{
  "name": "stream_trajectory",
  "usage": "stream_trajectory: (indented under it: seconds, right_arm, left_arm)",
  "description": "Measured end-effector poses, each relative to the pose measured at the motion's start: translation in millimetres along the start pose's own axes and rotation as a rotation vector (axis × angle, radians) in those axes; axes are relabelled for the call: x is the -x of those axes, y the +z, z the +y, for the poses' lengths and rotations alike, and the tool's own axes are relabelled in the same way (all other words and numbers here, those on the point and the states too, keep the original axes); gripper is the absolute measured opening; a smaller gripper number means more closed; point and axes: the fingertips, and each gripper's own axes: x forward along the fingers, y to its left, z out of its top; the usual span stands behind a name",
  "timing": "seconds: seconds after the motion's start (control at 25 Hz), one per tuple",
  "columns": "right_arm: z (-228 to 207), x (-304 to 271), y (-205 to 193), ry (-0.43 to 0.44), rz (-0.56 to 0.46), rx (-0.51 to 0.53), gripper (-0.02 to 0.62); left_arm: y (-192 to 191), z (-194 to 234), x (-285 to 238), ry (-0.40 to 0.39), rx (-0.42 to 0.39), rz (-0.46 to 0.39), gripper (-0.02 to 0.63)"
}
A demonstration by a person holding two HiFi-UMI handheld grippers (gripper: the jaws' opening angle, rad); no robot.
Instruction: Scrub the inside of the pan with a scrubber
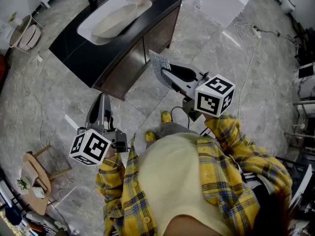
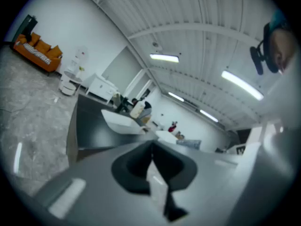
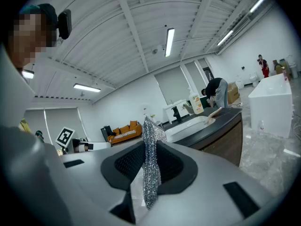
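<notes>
Right gripper clamps silvery scrubber; left gripper clenched, empty; counter ahead.

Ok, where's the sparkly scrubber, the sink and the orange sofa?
scrubber (image 3: 149,164), right gripper view, silvery middle between the jaws
sink (image 1: 91,18), head view, white left rim
orange sofa (image 2: 40,53), left gripper view, seat cushions
</notes>
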Motion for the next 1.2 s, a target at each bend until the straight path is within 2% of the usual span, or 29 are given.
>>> stream_trajectory:
  seconds: [0.28, 0.48, 1.2]
  right_arm:
    - [-23.6, -1.6, 5.6, 0.013, 0.011, 0.005, 0.08]
    - [-43.6, -4.7, 7.7, 0.029, 0.033, 0.008, 0.08]
    - [-109.1, -15.9, 20.6, 0.139, 0.059, -0.024, 0.08]
  left_arm:
    - [-10.1, -5.9, -25.5, 0.027, -0.022, 0.019, 0.007]
    - [-16.4, -9.5, -45.2, 0.042, 0.007, 0.024, 0.008]
    - [-28.0, -31.3, -118.7, 0.098, -0.002, 0.073, 0.008]
